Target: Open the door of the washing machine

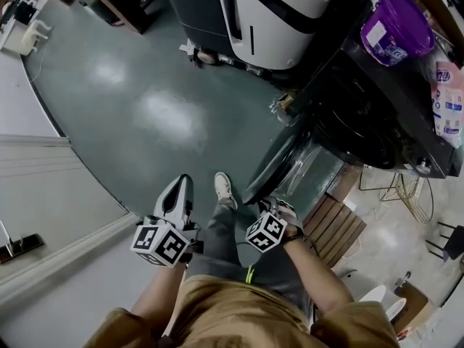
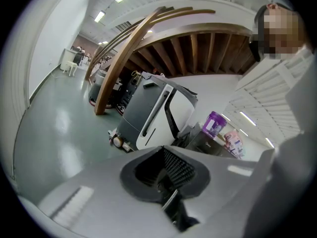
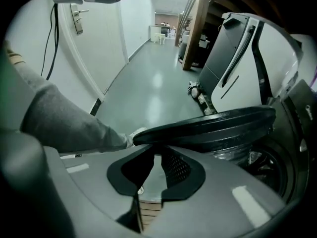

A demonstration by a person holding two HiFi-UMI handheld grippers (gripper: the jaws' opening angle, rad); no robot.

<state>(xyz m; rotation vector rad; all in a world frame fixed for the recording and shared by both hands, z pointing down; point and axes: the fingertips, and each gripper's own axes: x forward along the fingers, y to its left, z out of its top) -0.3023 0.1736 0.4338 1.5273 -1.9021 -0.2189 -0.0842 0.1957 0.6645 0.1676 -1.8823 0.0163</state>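
Observation:
The black washing machine (image 1: pixel 362 114) stands at the right, and its round door (image 1: pixel 279 158) hangs open toward the floor. In the right gripper view the door's dark rim (image 3: pixel 208 128) runs across just beyond my fingertips, with the drum opening (image 3: pixel 270 167) to its right. My right gripper (image 1: pixel 270 207) sits at the door's near edge. Its pads (image 3: pixel 157 152) are all but together, with only a thin slit and nothing between them. My left gripper (image 1: pixel 179 188) hovers over the floor to the left, apart from the machine, shut and empty (image 2: pixel 166 170).
A purple tub (image 1: pixel 396 26) and a pink pack (image 1: pixel 449 100) rest on top of the washer. A tall white-and-grey machine (image 1: pixel 283 13) stands behind it. A slatted wooden board (image 1: pixel 333 230) lies under the door. My shoe (image 1: pixel 225 189) is between the grippers. A white wall (image 1: pixel 43 194) runs along the left.

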